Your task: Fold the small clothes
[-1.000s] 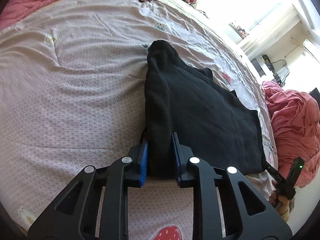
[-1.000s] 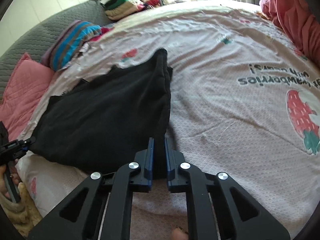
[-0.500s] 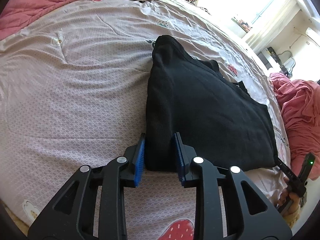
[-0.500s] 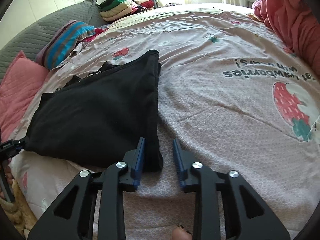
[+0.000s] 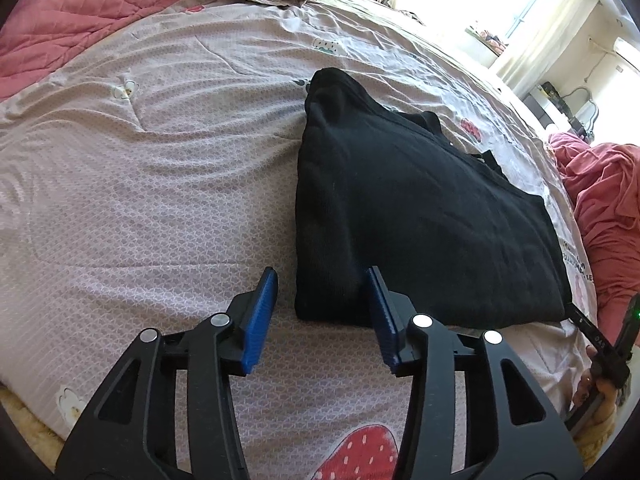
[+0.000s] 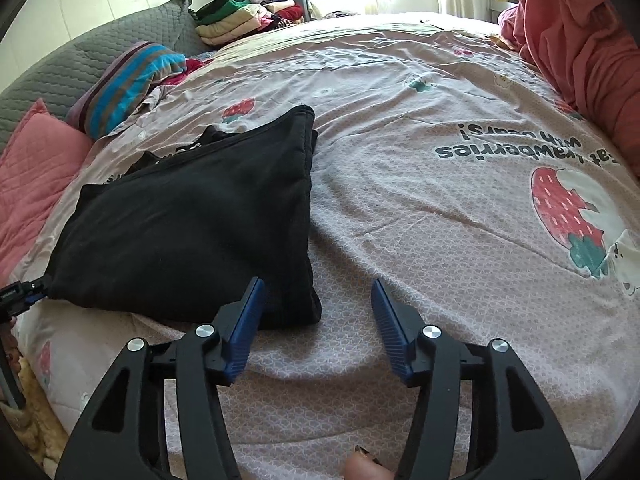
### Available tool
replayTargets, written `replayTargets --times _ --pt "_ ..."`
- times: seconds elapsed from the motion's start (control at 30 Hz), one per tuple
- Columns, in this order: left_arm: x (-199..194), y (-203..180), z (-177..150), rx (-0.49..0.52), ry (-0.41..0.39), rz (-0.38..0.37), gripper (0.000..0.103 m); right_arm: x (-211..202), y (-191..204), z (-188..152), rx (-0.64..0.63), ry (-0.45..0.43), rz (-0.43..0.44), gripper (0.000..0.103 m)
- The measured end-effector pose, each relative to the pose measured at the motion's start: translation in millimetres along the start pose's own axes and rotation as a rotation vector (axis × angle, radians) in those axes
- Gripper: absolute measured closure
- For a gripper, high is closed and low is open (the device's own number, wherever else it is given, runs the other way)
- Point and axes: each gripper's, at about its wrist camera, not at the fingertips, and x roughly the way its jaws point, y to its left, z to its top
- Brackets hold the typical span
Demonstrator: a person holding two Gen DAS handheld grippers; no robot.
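A black garment [image 5: 420, 216] lies folded flat on the pink strawberry-print bedsheet [image 5: 160, 208]; it also shows in the right wrist view [image 6: 192, 220]. My left gripper [image 5: 322, 312] is open, its blue pads on either side of the garment's near left corner, holding nothing. My right gripper [image 6: 316, 320] is open and empty, its left pad [image 6: 244, 324] beside the garment's near right corner, its right pad over bare sheet.
Pink quilted pillow [image 5: 80, 12] and striped cushion [image 6: 128, 84] lie at the bed's head. A pile of clothes [image 6: 248, 16] sits at the far corner. A crumpled pink blanket [image 6: 580, 40] lies along the right side. The bed's near edge is close below the grippers.
Both grippers have opened and let go of the garment's near corners, then drawn back a little. The garment now rests flat on the sheet.
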Motion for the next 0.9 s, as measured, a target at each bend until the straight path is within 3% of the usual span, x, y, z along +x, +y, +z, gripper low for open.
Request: replayTargets --times 0.17,0.3,0.37,0.6,0.67,0.9 --pt "-4.4 -2.4 -1.4 0.008 -0.006 0.011 0.051 -5.6 1.5 -0.3 0.002 -0.008 0.009 0.032" --pt "-8.2 -4.4 -3.2 0.011 -0.009 0.012 0.047 -10.5 4.0 0.1 -0.006 -0.020 0.006 0.024" --pt "-11.0 -6.0 -3.9 0.015 -0.013 0.013 0.031 -12.9 4.2 0.3 -0.007 -0.027 0.005 0.018" --pt "-23.3 -13.4 -4.9 0.026 -0.044 0.016 0.020 -18.4 7.9 1.1 -0.026 -0.041 -0.001 0.012" --pt "-27.1 -16.3 -4.9 0.031 -0.051 0.015 0.009 -20.3 9.9 1.3 -0.032 -0.046 -0.003 0.009" --pt "-37.6 -23.2 -4.9 0.056 -0.087 0.041 0.010 -32.0 20.9 3.1 -0.073 -0.086 -0.007 0.008"
